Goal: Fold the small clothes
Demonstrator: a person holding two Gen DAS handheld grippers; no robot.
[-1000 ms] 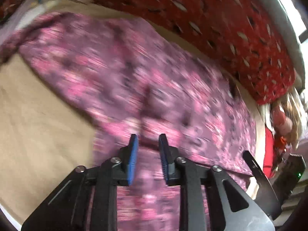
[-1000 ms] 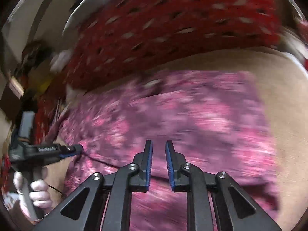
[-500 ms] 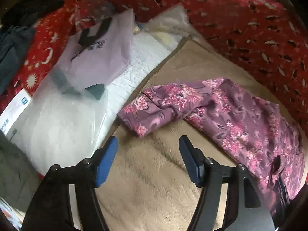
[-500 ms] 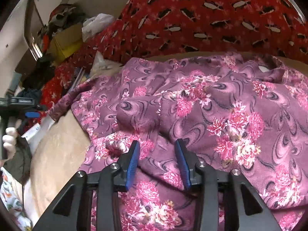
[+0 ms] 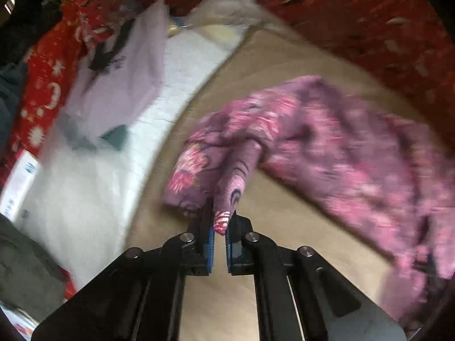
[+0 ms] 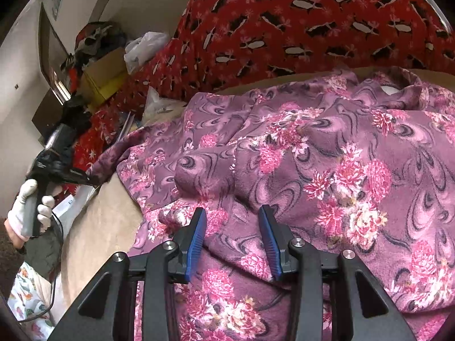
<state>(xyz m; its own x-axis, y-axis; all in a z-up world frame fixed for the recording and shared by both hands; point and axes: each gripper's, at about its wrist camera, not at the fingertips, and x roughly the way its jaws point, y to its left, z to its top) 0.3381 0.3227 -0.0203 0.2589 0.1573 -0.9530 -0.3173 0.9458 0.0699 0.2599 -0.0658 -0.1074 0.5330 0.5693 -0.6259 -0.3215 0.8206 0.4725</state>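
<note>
Left gripper (image 5: 220, 228) pinches a sleeve end of the purple fleece garment with pink flowers (image 5: 327, 147), which lies spread on the beige blanket (image 5: 284, 65).

Right gripper (image 6: 231, 236) hangs over the garment's body, blue pads parted and seemingly clamping nothing, though fabric bunches close beneath. A white-gloved hand (image 6: 27, 213) holds the left gripper's handle; the left view is blurred.

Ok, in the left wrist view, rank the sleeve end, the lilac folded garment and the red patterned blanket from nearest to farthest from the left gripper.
1. Sleeve end: pinched in the left gripper, centre.
2. Lilac folded garment: upper left, past the white quilted pad.
3. Red patterned blanket: along the top right, behind the floral garment.
</note>
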